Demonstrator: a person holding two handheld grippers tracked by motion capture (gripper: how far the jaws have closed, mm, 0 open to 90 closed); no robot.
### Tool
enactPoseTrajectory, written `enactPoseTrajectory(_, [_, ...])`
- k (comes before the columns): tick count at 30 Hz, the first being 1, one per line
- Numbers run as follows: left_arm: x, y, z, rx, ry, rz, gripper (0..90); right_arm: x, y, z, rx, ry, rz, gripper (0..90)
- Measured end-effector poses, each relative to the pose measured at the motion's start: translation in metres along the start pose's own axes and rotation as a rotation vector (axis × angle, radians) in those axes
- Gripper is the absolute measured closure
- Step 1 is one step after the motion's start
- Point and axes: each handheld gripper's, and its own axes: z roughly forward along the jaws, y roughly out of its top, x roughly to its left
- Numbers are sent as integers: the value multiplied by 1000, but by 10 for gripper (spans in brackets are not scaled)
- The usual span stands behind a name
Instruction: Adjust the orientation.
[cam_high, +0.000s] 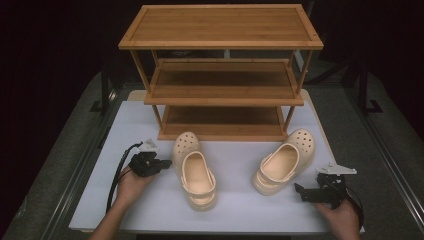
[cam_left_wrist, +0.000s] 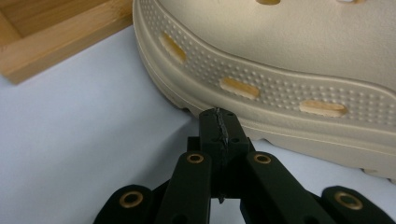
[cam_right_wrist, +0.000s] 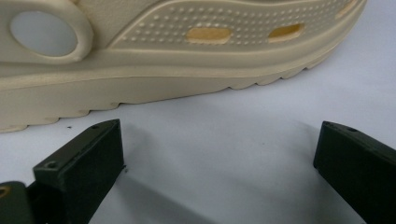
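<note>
Table: a white table top (cam_high: 235, 165) is carrying a bamboo rack and 2 clogs, with dark floor lying around it.
Rack: a 3-tier bamboo shoe rack (cam_high: 222, 75) is standing at the far side of the table, all 3 shelves lying bare.
Left clog: a cream foam clog (cam_high: 194, 170) is lying near the middle-left, toe pointing far toward the rack's bottom shelf, heel strap toward the near edge.
Right clog: a second cream foam clog (cam_high: 284, 161) is lying right of the first and well apart from it, toe angling far and right.
Left gripper: the left gripper (cam_high: 161, 164) is being held low in the person's left hand (cam_high: 131, 186), just beside the left clog's left flank. In the left gripper view its jaws are pressing together, clenched on nothing, tips almost touching the clog's sole edge (cam_left_wrist: 280, 93).
Right gripper: the right gripper (cam_high: 300, 191) is being held in the right hand (cam_high: 342, 217), near the right clog's heel. In the right gripper view its jaws are standing wide apart, released, with bare table between them and the clog's side (cam_right_wrist: 187, 60) lying just beyond.
</note>
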Motion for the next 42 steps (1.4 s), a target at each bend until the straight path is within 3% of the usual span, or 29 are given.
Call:
enactPoseTrajectory(3, [-4,8,5,-3,5,17,900,0,0,0,0,0,0,11])
enactPoseTrajectory(8, [-3,9,13,-23,-22,-10,900,0,0,0,0,0,0,11])
enactPoseTrajectory(15, [-7,22,22,1,-16,27,900,0,0,0,0,0,0,11])
enactPoseTrajectory(22, [-7,23,30,-33,-41,-17,900,0,0,0,0,0,-1,11])
enactPoseTrajectory(26, [-8,23,31,-30,-37,-9,900,0,0,0,0,0,0,11])
enactPoseTrajectory(30, [-8,21,24,-19,-6,18,900,0,0,0,0,1,-1,11])
enactPoseTrajectory(35, [-13,19,3,-1,27,62,741,0,0,0,-1,1,0,11])
enactPoseTrajectory(38, [-17,15,-8,-35,27,43,628,0,0,0,-1,0,0,11])
enactPoseTrajectory(42, [-21,3,-21,-26,36,41,483,0,0,0,0,0,0,11])
